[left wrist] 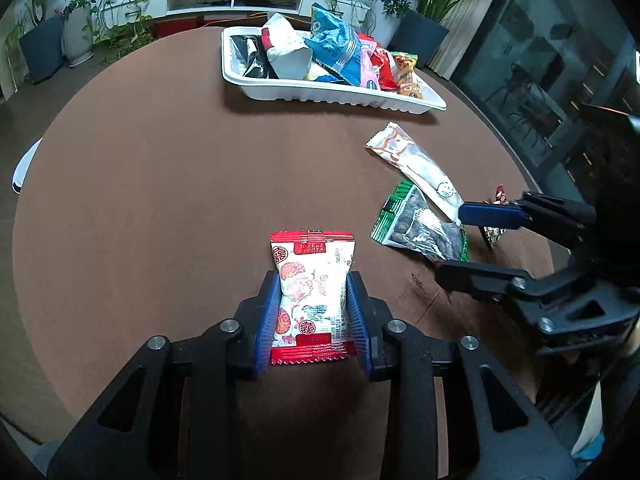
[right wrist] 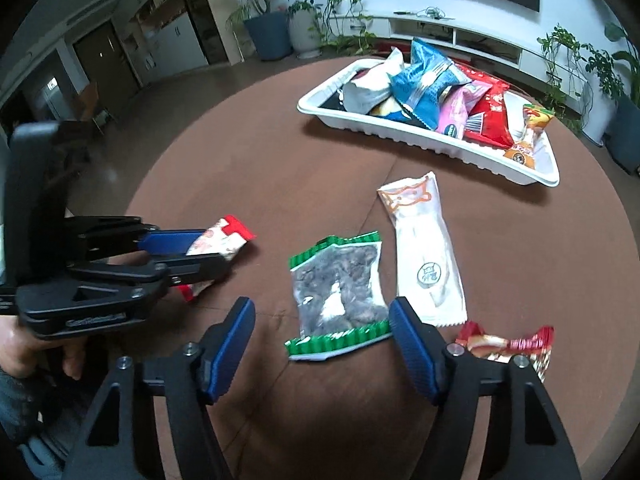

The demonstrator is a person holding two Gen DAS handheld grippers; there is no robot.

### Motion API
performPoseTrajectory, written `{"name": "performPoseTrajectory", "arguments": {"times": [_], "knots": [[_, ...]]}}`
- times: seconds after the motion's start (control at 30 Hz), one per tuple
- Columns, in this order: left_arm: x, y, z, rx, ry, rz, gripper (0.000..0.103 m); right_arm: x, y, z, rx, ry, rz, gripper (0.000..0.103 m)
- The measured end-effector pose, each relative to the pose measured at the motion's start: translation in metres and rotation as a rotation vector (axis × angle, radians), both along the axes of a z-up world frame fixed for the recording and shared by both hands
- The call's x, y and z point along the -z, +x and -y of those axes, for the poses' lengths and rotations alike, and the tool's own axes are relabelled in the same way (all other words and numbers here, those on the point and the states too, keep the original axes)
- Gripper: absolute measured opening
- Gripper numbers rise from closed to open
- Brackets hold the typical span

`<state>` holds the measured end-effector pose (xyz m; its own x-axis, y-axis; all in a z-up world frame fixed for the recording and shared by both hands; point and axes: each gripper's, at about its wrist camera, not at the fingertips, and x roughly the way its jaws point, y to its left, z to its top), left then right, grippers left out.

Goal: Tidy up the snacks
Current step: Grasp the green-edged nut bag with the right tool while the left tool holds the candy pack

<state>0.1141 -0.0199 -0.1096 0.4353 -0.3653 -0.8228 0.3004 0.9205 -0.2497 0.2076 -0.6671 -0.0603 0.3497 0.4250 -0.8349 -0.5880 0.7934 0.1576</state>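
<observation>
My left gripper is shut on a red-and-white snack packet, its blue pads pressing both long sides just above the brown round table. The right wrist view shows the left gripper from the side with that packet sticking out of it. My right gripper is open and straddles a green-edged clear packet of dark nuts. Its right pad is at the packet's corner and its left pad stands well off. The left wrist view has the right gripper over that green-edged packet.
A white tray piled with several snack bags stands at the table's far side. A long white packet lies beside the green one, and a small red wrapper by my right finger. A person's hand holds the left gripper.
</observation>
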Motion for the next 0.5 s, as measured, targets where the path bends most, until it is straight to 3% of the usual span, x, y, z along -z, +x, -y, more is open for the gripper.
{"name": "performPoseTrajectory", "arguments": {"times": [0.3, 0.43, 0.5], "knots": [[0.000, -0.001, -0.001, 0.007, -0.003, 0.007, 0.031, 0.010, 0.011, -0.013, -0.071, -0.083, -0.017, 0.071], [0.000, -0.002, -0.001, 0.007, -0.009, 0.006, 0.031, 0.013, 0.013, -0.026, -0.116, -0.136, -0.011, 0.064], [0.000, -0.002, -0.001, 0.008, -0.008, 0.007, 0.031, 0.013, 0.015, -0.026, -0.115, -0.142, -0.013, 0.054]]}}
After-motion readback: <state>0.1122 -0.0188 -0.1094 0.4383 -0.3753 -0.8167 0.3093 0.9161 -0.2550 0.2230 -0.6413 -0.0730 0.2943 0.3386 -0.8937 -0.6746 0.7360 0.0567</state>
